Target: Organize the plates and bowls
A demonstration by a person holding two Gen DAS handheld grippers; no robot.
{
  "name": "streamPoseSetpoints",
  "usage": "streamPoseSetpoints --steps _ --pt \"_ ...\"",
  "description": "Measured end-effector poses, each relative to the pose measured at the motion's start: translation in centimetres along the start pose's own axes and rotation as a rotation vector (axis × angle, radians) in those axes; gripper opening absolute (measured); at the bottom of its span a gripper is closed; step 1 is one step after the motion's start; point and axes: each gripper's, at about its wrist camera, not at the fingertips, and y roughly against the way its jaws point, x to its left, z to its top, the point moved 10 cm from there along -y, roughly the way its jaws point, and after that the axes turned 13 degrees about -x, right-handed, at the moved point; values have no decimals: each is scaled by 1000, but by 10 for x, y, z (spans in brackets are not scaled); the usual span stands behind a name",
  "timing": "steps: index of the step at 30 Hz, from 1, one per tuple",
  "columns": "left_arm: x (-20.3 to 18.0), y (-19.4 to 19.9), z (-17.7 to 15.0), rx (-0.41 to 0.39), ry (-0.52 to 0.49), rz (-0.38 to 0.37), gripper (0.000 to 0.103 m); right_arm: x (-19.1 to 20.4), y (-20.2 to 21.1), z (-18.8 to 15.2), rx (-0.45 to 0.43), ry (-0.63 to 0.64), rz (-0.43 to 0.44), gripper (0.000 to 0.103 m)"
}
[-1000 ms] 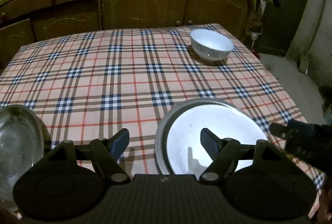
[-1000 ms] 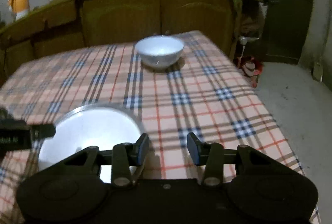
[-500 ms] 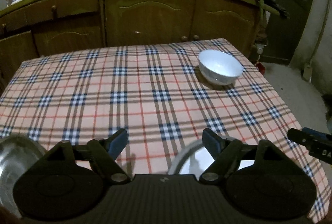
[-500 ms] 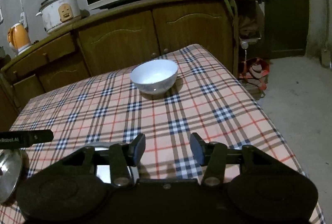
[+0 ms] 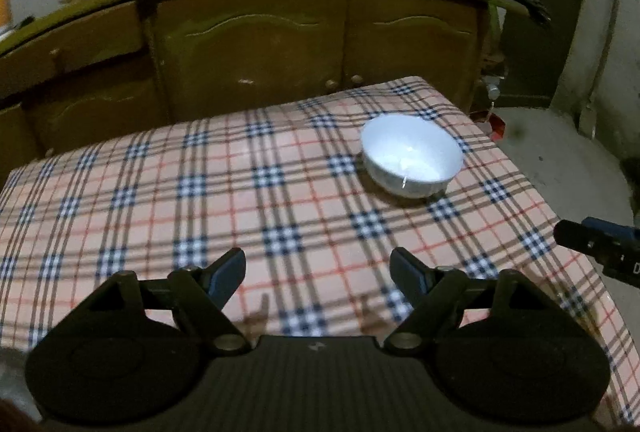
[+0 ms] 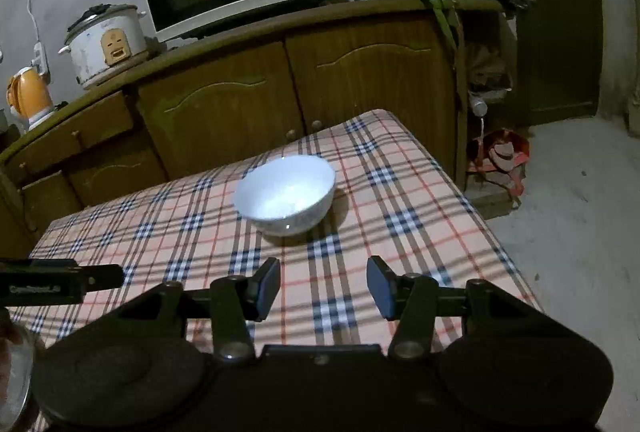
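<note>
Sitting mid-frame on the checked tablecloth [image 6: 360, 167], white bowl [image 6: 285, 200] looks ceramic: stiff, slick, breakable; pinch its rim. Right gripper [image 6: 323, 287] and left gripper [image 5: 318, 276] both gape, empty.

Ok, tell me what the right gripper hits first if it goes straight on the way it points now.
Probably the white bowl. The right gripper is open and empty, aimed down at the plaid tablecloth, with the bowl just ahead and slightly left of its line. Depth is unclear, so it might meet cloth first.
</note>
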Motion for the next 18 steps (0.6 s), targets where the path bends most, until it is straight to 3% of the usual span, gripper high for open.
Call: streamPoseSetpoints --steps 13,18 --pt "-15 -97 33 17 16 -9 81 -16 -95 28 5 -64 -4 60" --pt "-23 -131 40 33 1 -18 80 -19 -140 26 53 -80 -11 60"
